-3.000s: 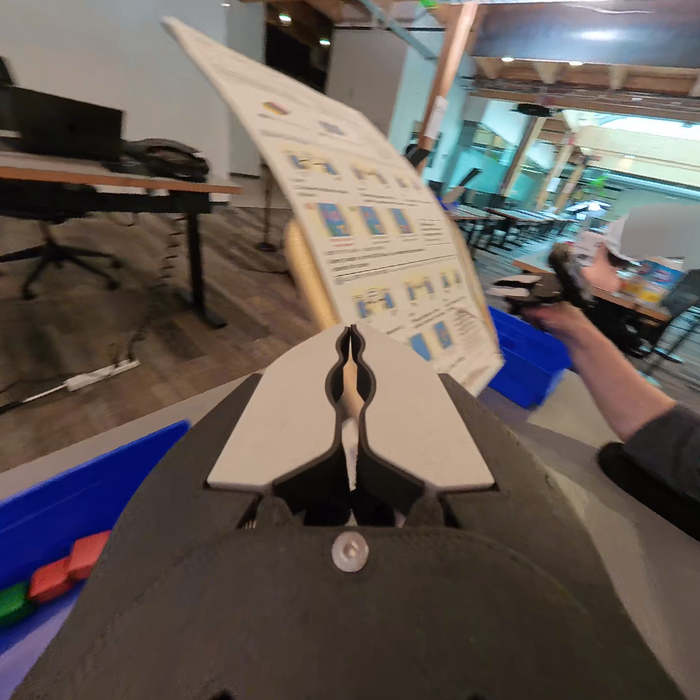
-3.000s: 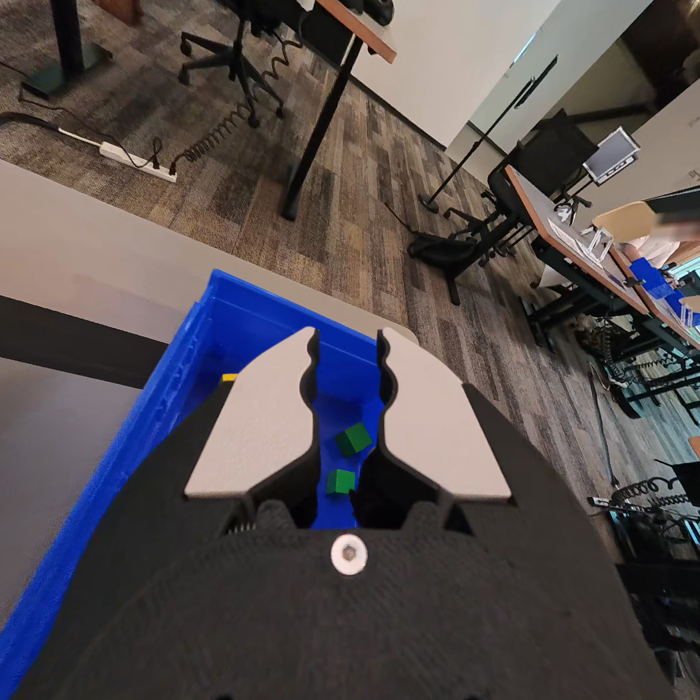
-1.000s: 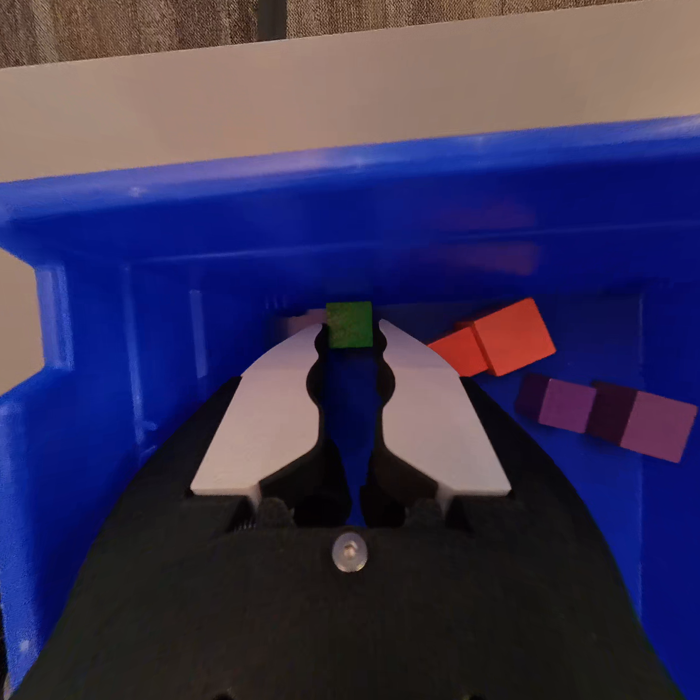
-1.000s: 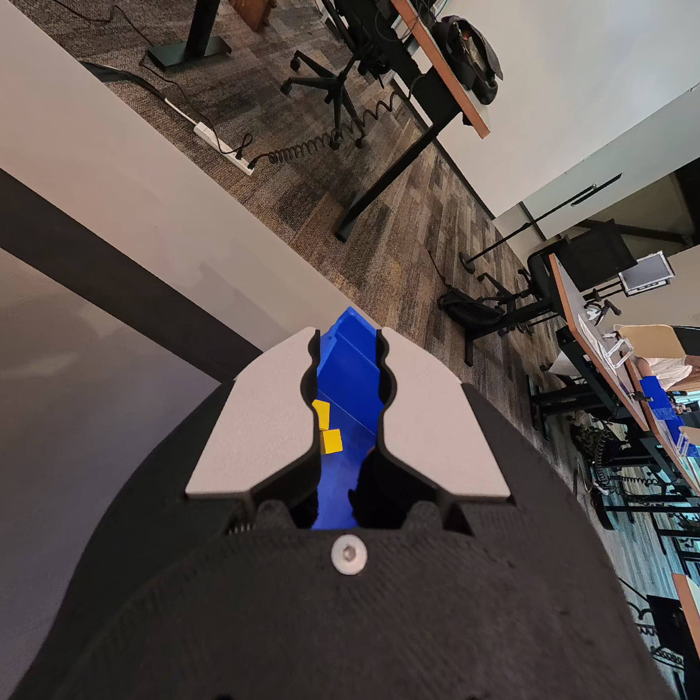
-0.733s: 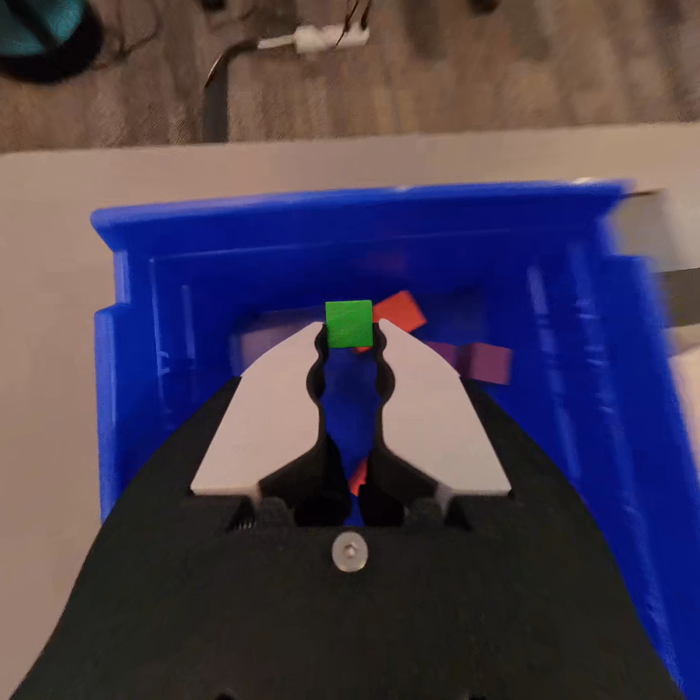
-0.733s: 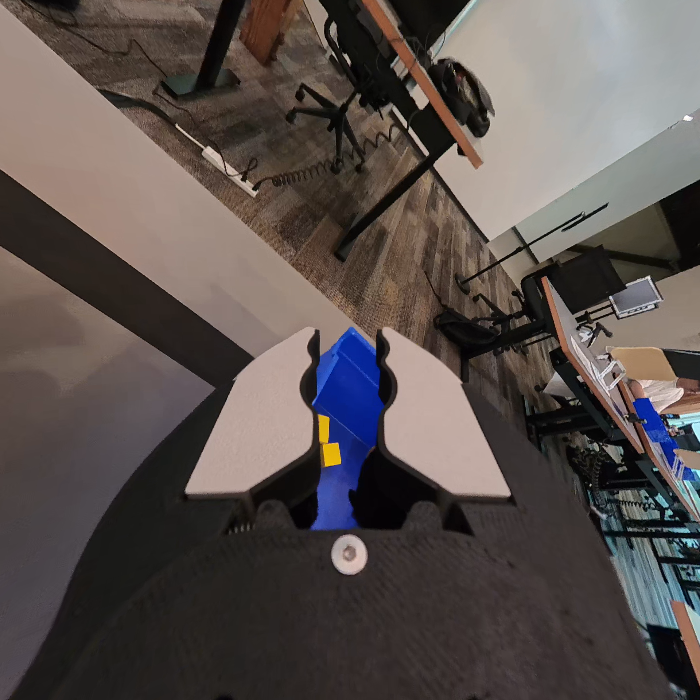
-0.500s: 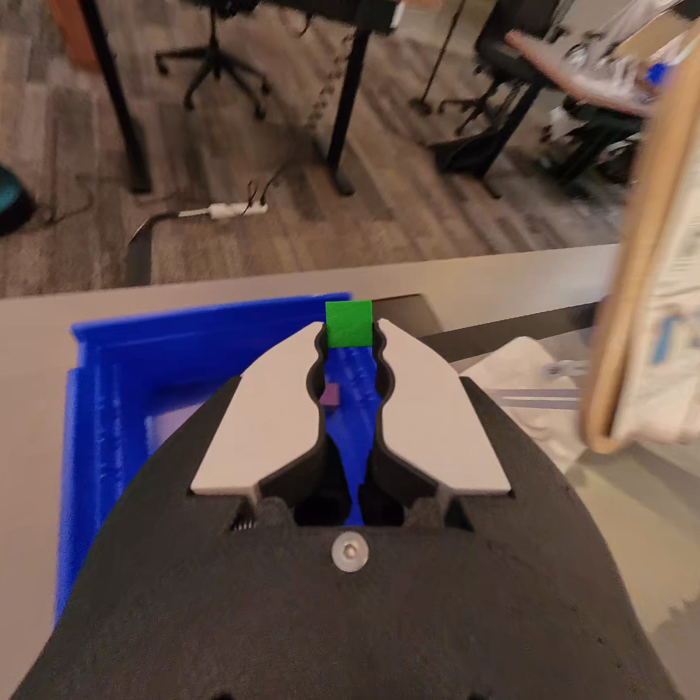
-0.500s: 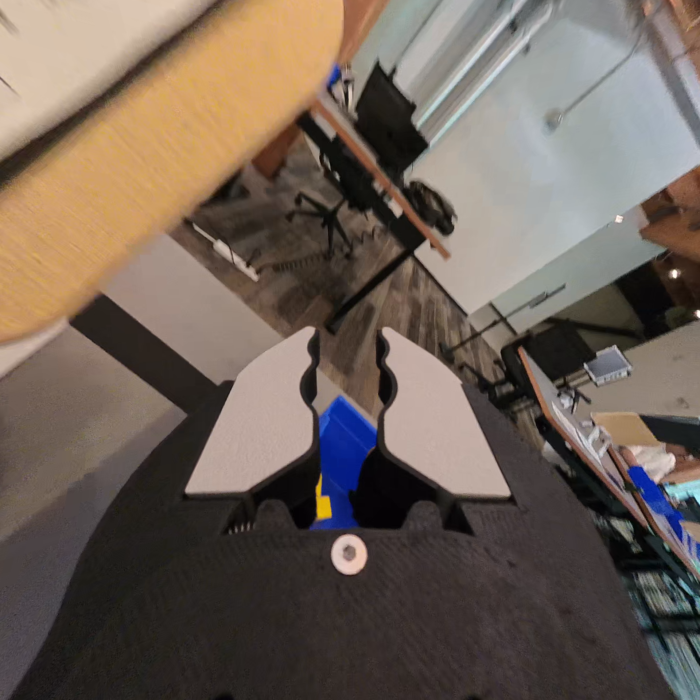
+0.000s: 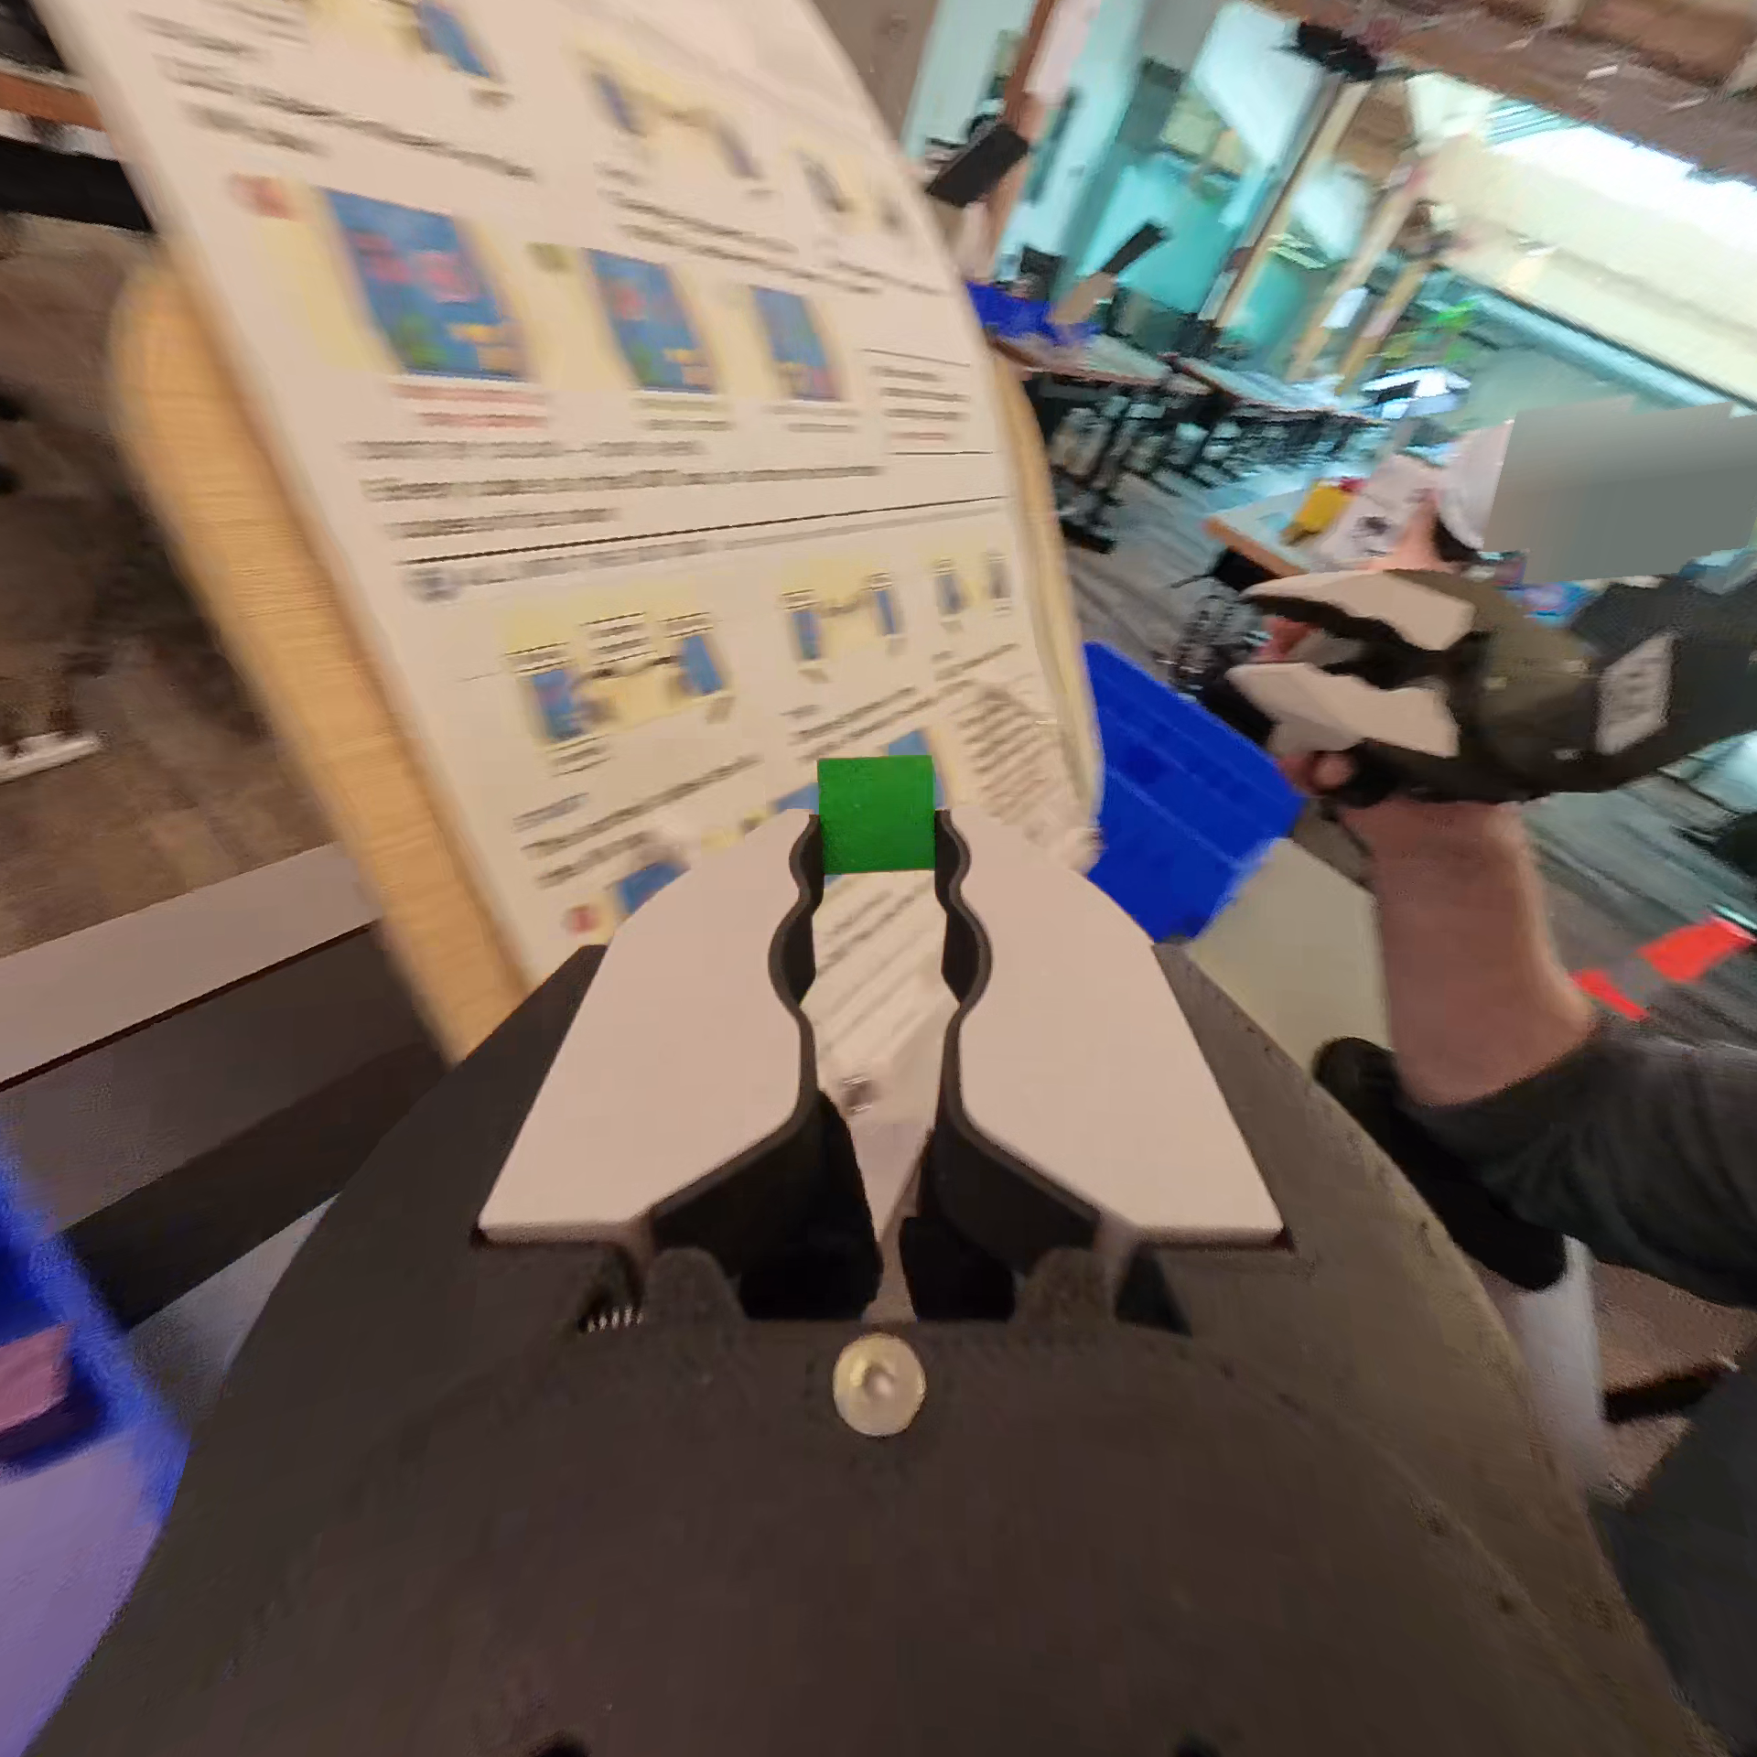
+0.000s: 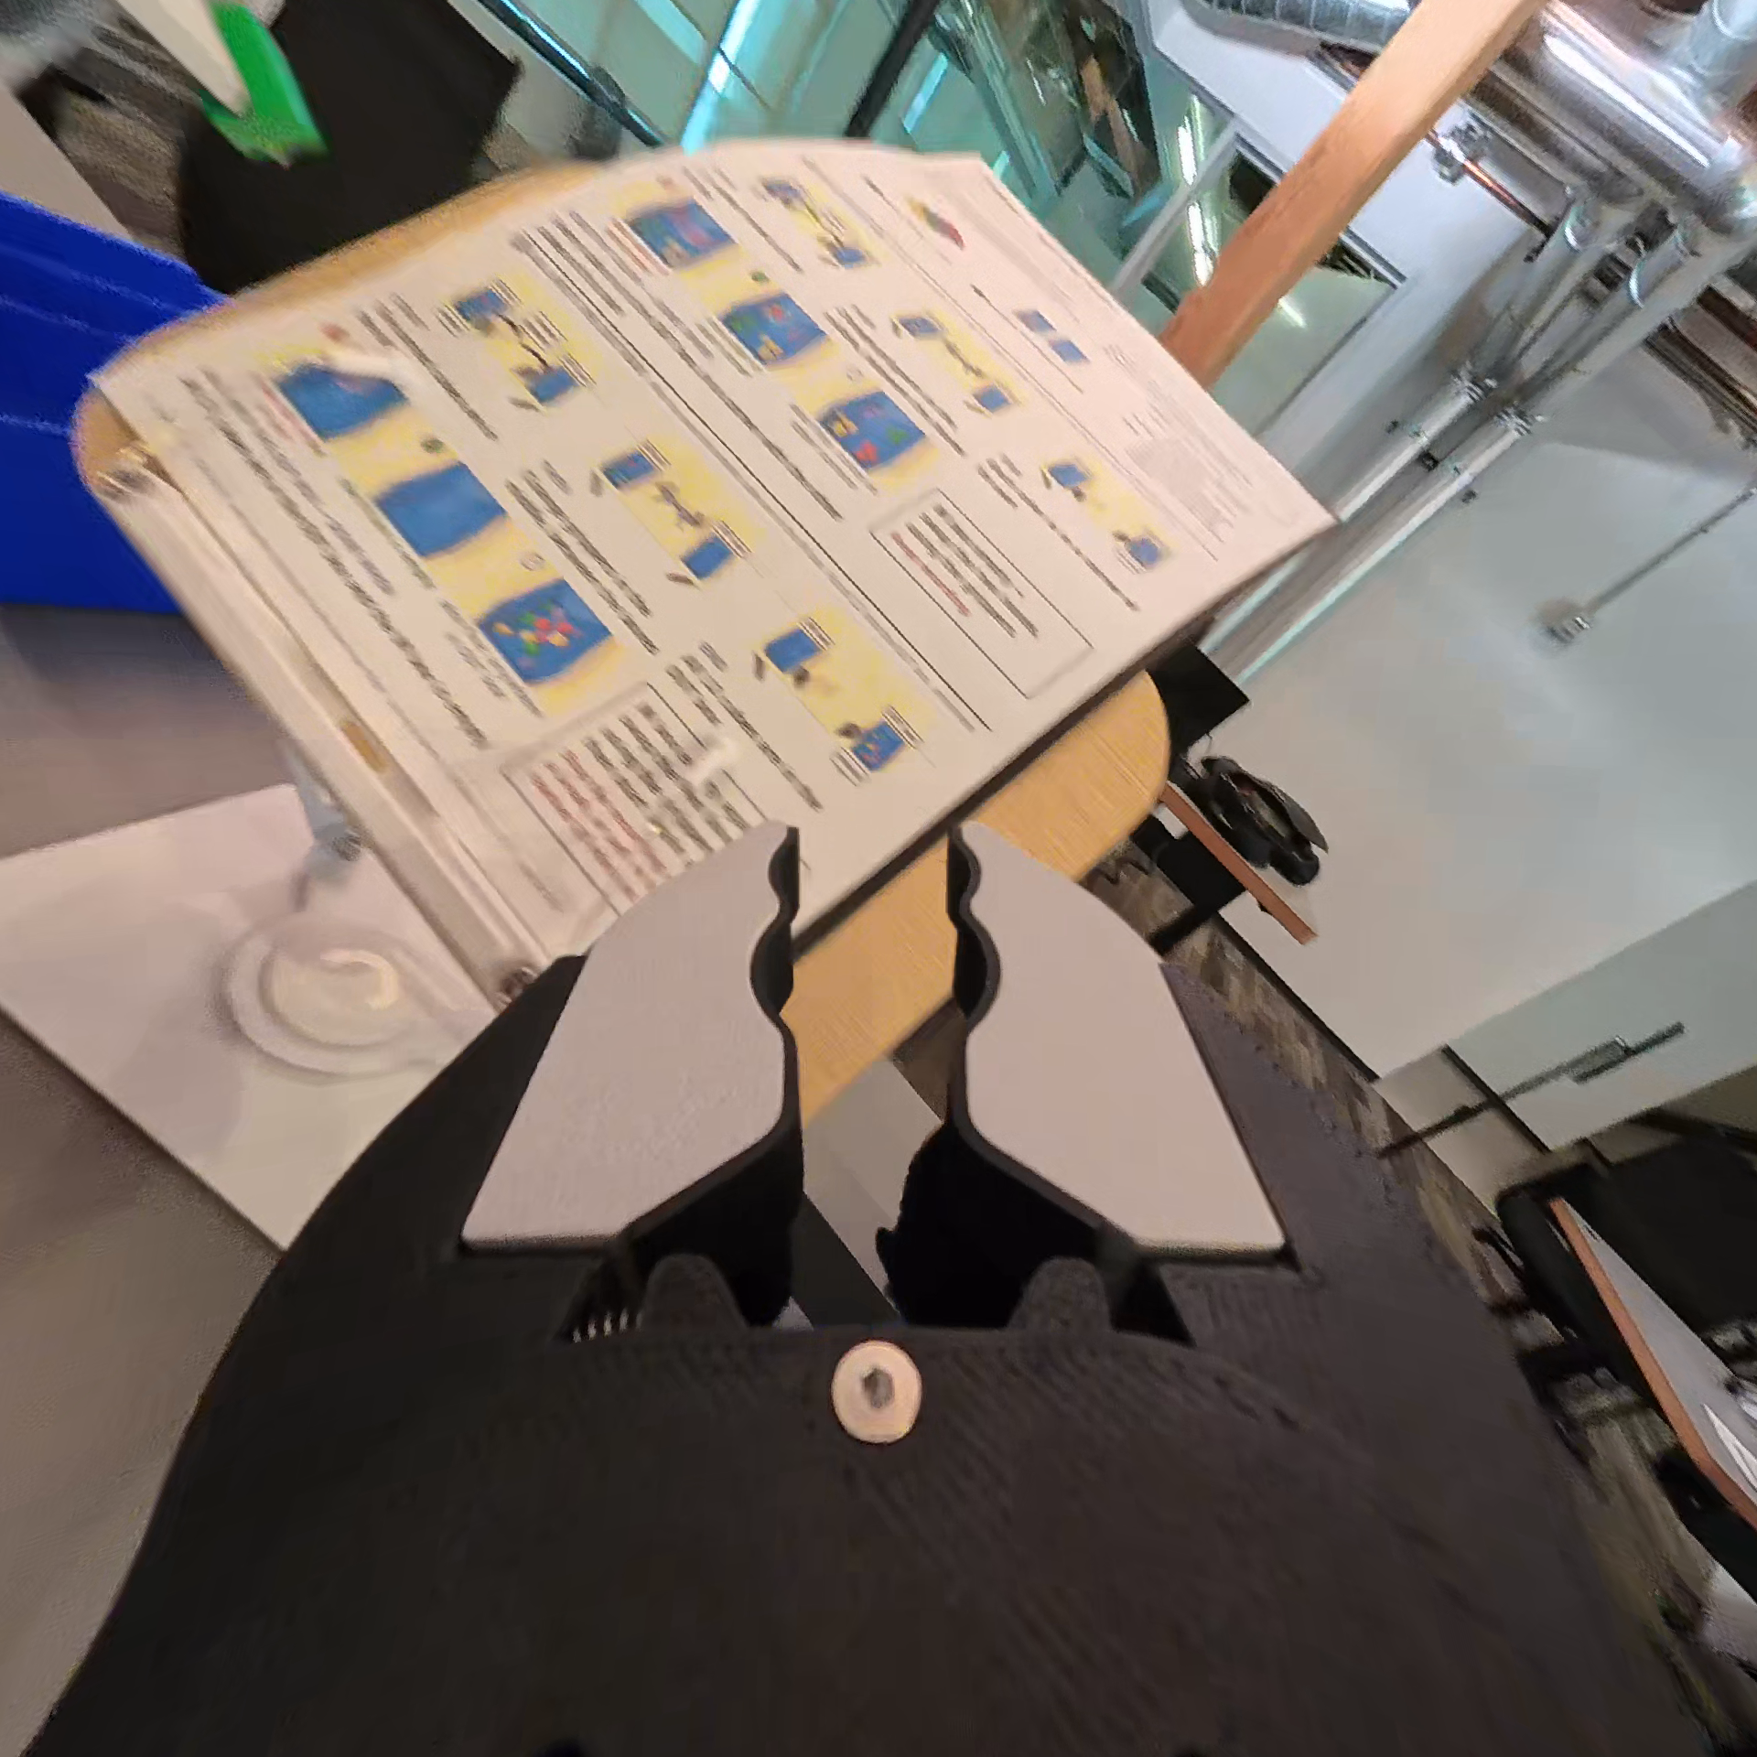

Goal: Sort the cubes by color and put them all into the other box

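My left gripper [image 9: 876,837] is shut on a green cube [image 9: 876,816], with both fingertips pressed on its sides, and holds it in the air in front of an instruction sheet. A blue box [image 9: 1179,808] stands beyond the sheet to the right. A second blue box [image 9: 57,1331] with a purple cube [image 9: 33,1379] in it sits at the lower left. My right gripper [image 10: 870,856] is open with nothing between its fingers; it also shows in the left wrist view [image 9: 1331,656], held by a hand above the far box. The green cube [image 10: 261,90] shows at the top left of the right wrist view.
A large instruction sheet [image 9: 618,428] on a wooden stand [image 10: 998,903] rises between the two boxes, on a clear base [image 10: 323,989] on the grey table [image 10: 95,1236]. The person's sleeved arm [image 9: 1569,1169] crosses at the right. Desks and chairs stand beyond.
My left gripper closed on the green cube in the box, lifted it out and swung up and to the right. My right gripper swung away from its box toward the sheet, still open.
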`<move>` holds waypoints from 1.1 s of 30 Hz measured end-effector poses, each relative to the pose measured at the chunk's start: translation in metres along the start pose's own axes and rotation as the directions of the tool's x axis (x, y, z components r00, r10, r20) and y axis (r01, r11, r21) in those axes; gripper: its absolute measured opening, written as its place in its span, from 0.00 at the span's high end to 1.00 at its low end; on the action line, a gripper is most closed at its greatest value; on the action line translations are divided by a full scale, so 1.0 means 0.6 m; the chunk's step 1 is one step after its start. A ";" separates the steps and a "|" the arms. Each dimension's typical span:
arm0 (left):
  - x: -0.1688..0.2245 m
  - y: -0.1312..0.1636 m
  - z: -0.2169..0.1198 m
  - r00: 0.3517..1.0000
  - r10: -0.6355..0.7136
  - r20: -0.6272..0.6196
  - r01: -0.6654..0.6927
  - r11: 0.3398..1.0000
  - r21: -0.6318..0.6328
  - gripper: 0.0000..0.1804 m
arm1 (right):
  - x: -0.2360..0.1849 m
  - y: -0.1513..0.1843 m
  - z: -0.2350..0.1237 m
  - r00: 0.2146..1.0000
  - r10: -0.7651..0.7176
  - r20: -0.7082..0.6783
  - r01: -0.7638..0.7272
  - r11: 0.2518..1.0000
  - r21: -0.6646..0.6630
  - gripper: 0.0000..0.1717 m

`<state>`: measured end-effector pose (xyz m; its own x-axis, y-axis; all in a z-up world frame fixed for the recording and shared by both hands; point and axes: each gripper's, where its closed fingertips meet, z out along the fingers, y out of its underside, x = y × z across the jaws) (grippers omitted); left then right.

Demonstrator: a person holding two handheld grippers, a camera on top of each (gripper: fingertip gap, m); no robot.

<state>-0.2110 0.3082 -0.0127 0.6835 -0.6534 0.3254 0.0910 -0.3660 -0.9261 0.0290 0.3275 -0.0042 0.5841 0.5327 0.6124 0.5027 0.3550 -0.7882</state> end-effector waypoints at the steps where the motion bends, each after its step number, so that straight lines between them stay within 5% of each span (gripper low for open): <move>1: 0.027 0.000 0.010 0.999 0.001 -0.052 -0.001 1.000 0.000 0.88 | -0.016 -0.015 0.000 1.000 -0.002 0.028 0.002 1.000 0.031 0.82; 7: 0.169 0.025 0.063 0.920 -0.072 -0.385 0.064 0.997 -0.033 0.88 | -0.129 -0.118 -0.020 0.982 -0.155 0.112 0.116 0.949 0.294 0.81; 11: 0.219 0.051 0.086 0.837 -0.132 -0.530 0.095 0.991 -0.097 0.88 | -0.176 -0.129 -0.020 0.953 -0.285 0.098 0.235 0.906 0.352 0.79; 31: 0.291 0.073 0.097 0.634 -0.249 -0.733 0.183 0.968 -0.170 0.84 | -0.165 -0.138 -0.025 0.958 -0.286 0.017 0.254 0.877 0.409 0.87; 33: 0.291 0.064 0.083 0.649 -0.189 -0.737 0.139 0.982 -0.129 0.97 | -0.124 -0.132 -0.031 0.959 -0.281 -0.037 0.273 0.882 0.383 0.87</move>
<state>-0.0522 0.2130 -0.0013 -0.1074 -0.8433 0.5266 0.0906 -0.5358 -0.8395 -0.0425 0.2452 0.0137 0.4426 0.3824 0.8111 0.3589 0.7533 -0.5510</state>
